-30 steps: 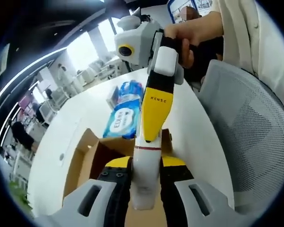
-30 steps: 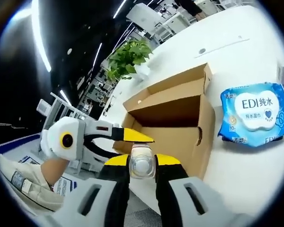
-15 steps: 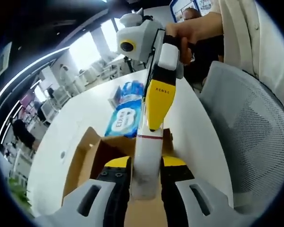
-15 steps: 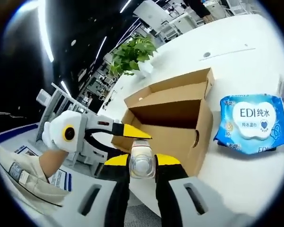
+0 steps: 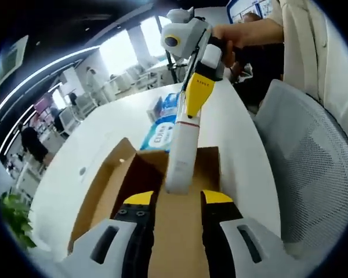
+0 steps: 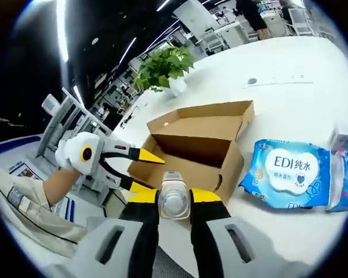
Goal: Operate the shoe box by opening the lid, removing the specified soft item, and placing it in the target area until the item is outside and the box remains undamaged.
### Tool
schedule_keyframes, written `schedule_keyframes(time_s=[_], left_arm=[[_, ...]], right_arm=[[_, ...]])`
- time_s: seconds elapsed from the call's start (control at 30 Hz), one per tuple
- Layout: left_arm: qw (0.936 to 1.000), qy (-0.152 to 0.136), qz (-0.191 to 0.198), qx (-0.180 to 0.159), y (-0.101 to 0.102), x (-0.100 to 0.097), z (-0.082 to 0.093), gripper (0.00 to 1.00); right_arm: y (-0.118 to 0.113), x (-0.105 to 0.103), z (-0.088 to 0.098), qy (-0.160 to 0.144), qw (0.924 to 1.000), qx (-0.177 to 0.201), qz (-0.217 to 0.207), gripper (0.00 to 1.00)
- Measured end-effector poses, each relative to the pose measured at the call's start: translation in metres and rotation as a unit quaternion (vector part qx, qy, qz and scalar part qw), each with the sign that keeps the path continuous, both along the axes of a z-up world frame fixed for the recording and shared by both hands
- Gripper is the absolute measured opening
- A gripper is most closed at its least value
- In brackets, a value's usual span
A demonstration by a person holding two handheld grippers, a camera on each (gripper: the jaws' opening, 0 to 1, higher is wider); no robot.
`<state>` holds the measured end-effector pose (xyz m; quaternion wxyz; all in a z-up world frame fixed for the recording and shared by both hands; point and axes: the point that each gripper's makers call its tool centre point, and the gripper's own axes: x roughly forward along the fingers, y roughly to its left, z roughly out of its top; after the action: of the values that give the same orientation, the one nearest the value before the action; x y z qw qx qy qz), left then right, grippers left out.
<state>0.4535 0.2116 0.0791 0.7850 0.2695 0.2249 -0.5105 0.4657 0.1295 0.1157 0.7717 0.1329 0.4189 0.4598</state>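
The brown cardboard shoe box (image 5: 104,191) stands open on the white table, its lid flap (image 6: 203,124) folded back. A long white bottle (image 5: 180,156) hangs over the box, with my right gripper (image 5: 189,113) shut on its far end. In the right gripper view that bottle (image 6: 174,200) shows end-on between the shut right gripper (image 6: 174,197). My left gripper (image 5: 178,200) is open just below the bottle's near end, with nothing between its yellow tips. From the right gripper view the left gripper (image 6: 144,172) stands open at the box's near corner.
A blue pack of wet wipes (image 6: 287,171) lies on the table (image 6: 290,87) beside the box, with another blue pack (image 6: 342,174) past it. A potted plant (image 6: 162,66) stands at the table's far end. A grey mesh chair (image 5: 313,156) is at the table's edge.
My left gripper has opened and let go of the bottle. The right gripper has drawn the bottle up and away from the left jaws. Both cameras have shifted.
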Motion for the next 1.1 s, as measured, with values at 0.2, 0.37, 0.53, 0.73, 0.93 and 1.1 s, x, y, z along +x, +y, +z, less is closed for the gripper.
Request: schedule_keyframes(time_s=[0.2,0.37,0.53,0.73,0.93,1.1], left_arm=[[0.9978,0.015,0.054,-0.036,0.009,0.006,0.008,0.39],[0.9931,0.016,0.092,-0.070,0.018,0.010,0.019,0.52],[0.9865,0.030,0.131,-0.094,0.028,0.011,0.026,0.63],[0.9789,0.037,0.165,-0.115,0.041,0.005,0.034,0.71],[0.9725,0.043,0.188,-0.130,0.048,-0.002,0.039,0.79],[0.9671,0.046,0.207,-0.140,0.054,-0.007,0.042,0.83]], right_arm=[[-0.014,0.014,0.010,-0.041,0.9985,-0.029,0.024,0.16],[-0.026,0.028,0.021,-0.077,0.9945,-0.050,0.051,0.17],[-0.039,0.037,0.024,-0.120,0.9849,-0.088,0.088,0.17],[-0.056,0.043,0.023,-0.151,0.9680,-0.139,0.144,0.17],[-0.068,0.057,0.026,-0.173,0.9529,-0.178,0.175,0.17],[-0.074,0.068,0.027,-0.198,0.9368,-0.204,0.204,0.17]])
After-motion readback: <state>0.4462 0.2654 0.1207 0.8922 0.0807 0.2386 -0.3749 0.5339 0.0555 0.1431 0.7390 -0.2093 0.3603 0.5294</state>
